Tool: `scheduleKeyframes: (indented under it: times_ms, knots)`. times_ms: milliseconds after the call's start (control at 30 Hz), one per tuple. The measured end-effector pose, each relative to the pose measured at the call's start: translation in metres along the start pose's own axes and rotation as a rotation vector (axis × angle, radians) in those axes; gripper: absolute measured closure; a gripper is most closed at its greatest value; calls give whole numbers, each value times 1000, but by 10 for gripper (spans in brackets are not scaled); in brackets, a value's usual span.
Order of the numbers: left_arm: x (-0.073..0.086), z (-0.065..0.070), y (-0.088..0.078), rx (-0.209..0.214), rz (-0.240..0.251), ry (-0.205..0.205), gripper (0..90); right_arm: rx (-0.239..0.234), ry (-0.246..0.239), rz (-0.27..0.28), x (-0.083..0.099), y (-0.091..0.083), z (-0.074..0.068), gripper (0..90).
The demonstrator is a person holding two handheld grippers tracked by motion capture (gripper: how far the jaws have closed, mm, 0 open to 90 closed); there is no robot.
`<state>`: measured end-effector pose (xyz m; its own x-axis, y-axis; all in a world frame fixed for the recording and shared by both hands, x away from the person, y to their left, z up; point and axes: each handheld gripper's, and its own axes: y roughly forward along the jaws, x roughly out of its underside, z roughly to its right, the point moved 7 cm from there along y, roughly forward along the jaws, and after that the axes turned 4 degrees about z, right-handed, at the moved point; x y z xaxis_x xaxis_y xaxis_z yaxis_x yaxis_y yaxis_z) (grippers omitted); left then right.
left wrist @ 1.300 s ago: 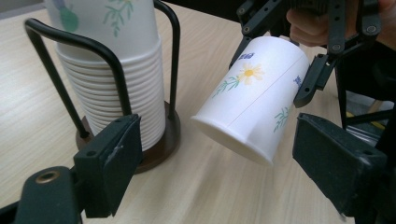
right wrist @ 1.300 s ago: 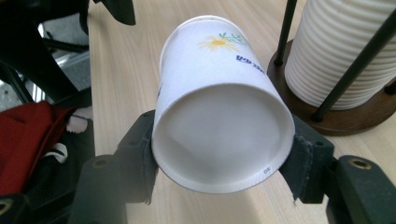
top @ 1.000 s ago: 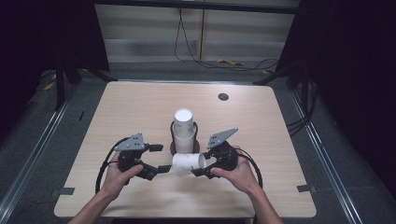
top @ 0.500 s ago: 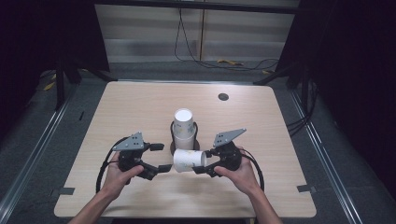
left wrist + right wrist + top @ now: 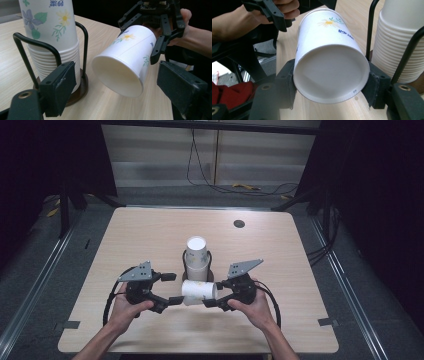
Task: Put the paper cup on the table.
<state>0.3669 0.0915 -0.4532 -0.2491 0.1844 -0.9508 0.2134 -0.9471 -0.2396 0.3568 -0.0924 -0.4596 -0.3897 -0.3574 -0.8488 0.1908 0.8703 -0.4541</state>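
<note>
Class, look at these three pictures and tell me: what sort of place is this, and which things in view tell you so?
Probably a lab or studio set up for recording handling work. A bare wooden table stands between dark curtains, with cables lying on the floor behind it. A person works hand-held grippers; the right gripper grips a single paper cup beside the stack of cups.

Light-wood table (image 5: pixel 150 235) in a dark studio, lit from above.

Rounded corners, pale grain, small dark round cap (image 5: pixel 239 223) set in top nr far right edge. Grey floor (image 5: pixel 350 285) all round, w/ metal rails (image 5: pixel 30 285) running along both sides. Back wall (image 5: pixel 160 155) pale, paneled; black cables (image 5: pixel 205 170) hang down it & trail across floor, one yellow bit (image 5: pixel 245 186) among them. Black drapes (image 5: pixel 380 185) L & R; dark stand legs (image 5: pixel 67 202) at far left.
</note>
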Motion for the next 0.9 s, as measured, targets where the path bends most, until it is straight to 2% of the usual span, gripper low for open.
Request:
scheduleKeyframes:
  times_ms: [200,367,467,533,600,667,900]
  knots:
    - [2,0,2,4,-15,7,155,-10,12,47,-4,-2,1,372]
    - [4,-3,2,10,-21,-5,156,-28,29,81,-7,0,4,371]
    - [4,-2,1,10,-18,-5,156,-14,22,85,-7,1,5,371]
    - [4,-1,2,6,-13,12,157,-8,15,81,-7,2,3,371]
    - [2,1,3,4,-7,7,157,-17,14,89,-8,1,1,371]
    - [1,3,5,19,0,4,156,-28,18,105,-10,0,-1,372]
    - [1,4,3,4,1,16,155,-41,13,121,-11,3,-3,372]
